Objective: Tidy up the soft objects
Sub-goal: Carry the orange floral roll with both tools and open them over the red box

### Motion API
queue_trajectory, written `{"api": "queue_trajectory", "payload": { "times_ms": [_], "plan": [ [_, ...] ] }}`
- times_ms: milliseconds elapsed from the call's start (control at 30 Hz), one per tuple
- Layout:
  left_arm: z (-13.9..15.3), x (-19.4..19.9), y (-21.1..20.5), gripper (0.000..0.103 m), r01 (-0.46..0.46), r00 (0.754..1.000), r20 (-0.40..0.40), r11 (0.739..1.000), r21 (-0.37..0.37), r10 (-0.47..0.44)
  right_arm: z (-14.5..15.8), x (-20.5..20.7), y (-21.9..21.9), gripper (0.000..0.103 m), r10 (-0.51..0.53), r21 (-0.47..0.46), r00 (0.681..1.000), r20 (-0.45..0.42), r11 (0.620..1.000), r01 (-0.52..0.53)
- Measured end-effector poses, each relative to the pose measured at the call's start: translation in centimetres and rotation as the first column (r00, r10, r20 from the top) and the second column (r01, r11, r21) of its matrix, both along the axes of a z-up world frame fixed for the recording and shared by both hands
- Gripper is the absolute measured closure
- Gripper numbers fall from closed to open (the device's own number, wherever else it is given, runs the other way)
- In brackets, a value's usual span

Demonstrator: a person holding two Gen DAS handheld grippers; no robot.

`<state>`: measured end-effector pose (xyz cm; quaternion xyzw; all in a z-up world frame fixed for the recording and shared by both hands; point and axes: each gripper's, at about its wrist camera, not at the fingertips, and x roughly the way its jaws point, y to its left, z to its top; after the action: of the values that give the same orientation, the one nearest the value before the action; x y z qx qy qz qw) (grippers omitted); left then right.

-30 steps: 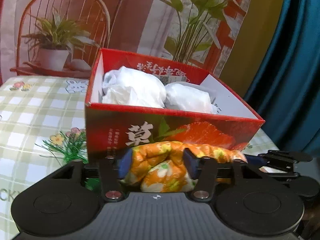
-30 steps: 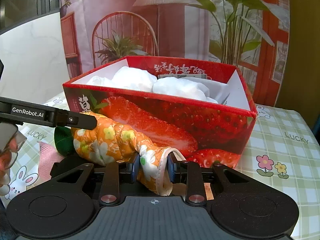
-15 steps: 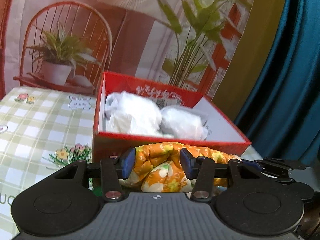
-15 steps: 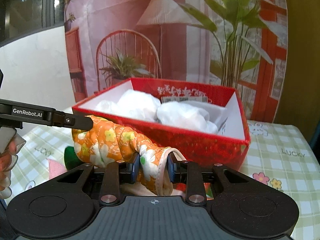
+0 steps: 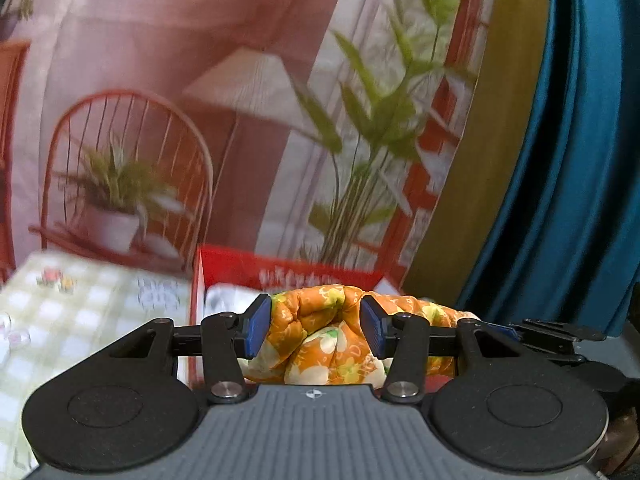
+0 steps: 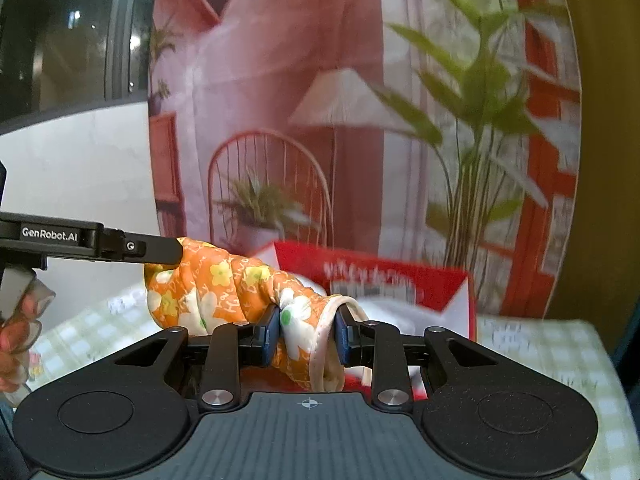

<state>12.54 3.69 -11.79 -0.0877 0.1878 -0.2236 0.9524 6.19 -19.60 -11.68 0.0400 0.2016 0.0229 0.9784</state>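
Observation:
An orange floral oven mitt is held between both grippers. My left gripper is shut on its bunched body. My right gripper is shut on its white-trimmed cuff end. The mitt hangs level with the rim of a red strawberry box, just in front of it. The box holds white soft bundles, mostly hidden behind the mitt. The left gripper's arm shows at the left of the right wrist view.
A green checked tablecloth covers the table, also seen in the right wrist view. A printed backdrop of a chair and plants stands behind the box. A blue curtain hangs at the right.
Both grippers have lifted the mitt from in front of the box's side up to rim height. The box now appears lower and smaller in both views.

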Motion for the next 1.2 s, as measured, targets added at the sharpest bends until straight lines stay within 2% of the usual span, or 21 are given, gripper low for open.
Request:
{"api": "queue_trajectory", "payload": {
  "times_ms": [133,233,367,433,500,633,833,967,1067,1200],
  "plan": [
    [1.2,1.4,-0.1,0.052,-0.012,1.0,0.018,1.0,-0.016,0.013,1.9,1.4,-0.5,0.077,0.011,-0.011,1.0,0.028,1.0,-0.01],
    [1.1,3.6,-0.1,0.052,-0.015,0.999,-0.028,1.0,-0.023,0.015,2.5,3.4,-1.2,0.077,0.017,-0.018,1.0,0.011,1.0,-0.016],
    [-0.1,7.2,-0.4,0.052,-0.016,0.99,-0.14,1.0,-0.022,0.013,1.9,6.7,-2.6,0.077,0.025,-0.005,0.996,-0.085,1.0,-0.025],
    [-0.9,8.7,-0.9,0.052,-0.017,0.981,-0.191,1.0,0.014,0.02,1.1,8.0,-3.1,0.077,0.018,0.017,0.99,-0.142,1.0,-0.016],
    [-1.6,9.7,-1.7,0.052,-0.016,0.977,-0.211,0.999,0.047,0.026,0.2,9.2,-3.7,0.077,0.005,0.045,0.982,-0.19,0.999,0.004],
    [-2.8,11.2,-3.3,0.052,-0.004,0.97,-0.241,0.995,0.101,0.028,-1.3,10.9,-4.3,0.077,-0.027,0.035,0.968,-0.249,0.999,0.037],
    [-5.0,13.3,-4.2,0.052,0.018,0.946,-0.322,0.988,0.155,0.033,-4.4,12.9,-5.7,0.077,-0.039,0.099,0.925,-0.377,0.992,0.083],
    [-6.1,14.7,-4.5,0.052,-0.002,0.927,-0.37,0.986,0.168,0.065,-6.0,14.4,-6.1,0.078,-0.04,0.145,0.888,-0.459,0.982,0.119],
    [-6.8,15.1,-5.0,0.051,0.001,0.92,-0.383,0.979,0.206,0.08,-6.8,15.2,-6.1,0.079,-0.039,0.17,0.867,-0.497,0.975,0.141],
    [-7.0,15.0,-5.3,0.051,0.02,0.925,-0.372,0.971,0.238,0.072,-7.8,15.4,-5.9,0.079,-0.037,0.185,0.845,-0.534,0.97,0.159]
  ]
}}
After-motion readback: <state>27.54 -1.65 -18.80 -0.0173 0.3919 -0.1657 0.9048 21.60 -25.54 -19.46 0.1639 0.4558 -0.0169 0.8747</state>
